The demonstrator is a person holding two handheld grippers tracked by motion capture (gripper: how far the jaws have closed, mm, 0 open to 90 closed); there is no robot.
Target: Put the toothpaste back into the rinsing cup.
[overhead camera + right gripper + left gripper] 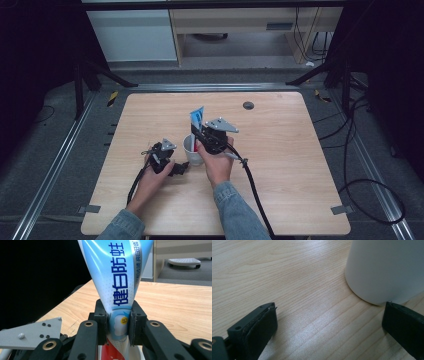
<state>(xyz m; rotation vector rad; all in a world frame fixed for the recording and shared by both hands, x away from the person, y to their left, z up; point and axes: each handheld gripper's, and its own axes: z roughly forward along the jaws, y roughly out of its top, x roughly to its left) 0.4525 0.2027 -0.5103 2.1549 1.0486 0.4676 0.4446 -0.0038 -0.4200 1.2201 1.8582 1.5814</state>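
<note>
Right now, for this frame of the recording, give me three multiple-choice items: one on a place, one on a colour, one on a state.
1. Where is the cup?
A. between the two hands
B. at the table's far right corner
C. on the floor

2. What colour is the cup?
A. red
B. white
C. black

3. What are the right tongs doing?
A. standing open over bare wood
B. lying flat on the table
C. shut on the tube

Answers:
1 A, the high view shows it between the hands on the table.
2 B, its wall is white in the left gripper view.
3 C, both pads press the tube's sides.
</note>
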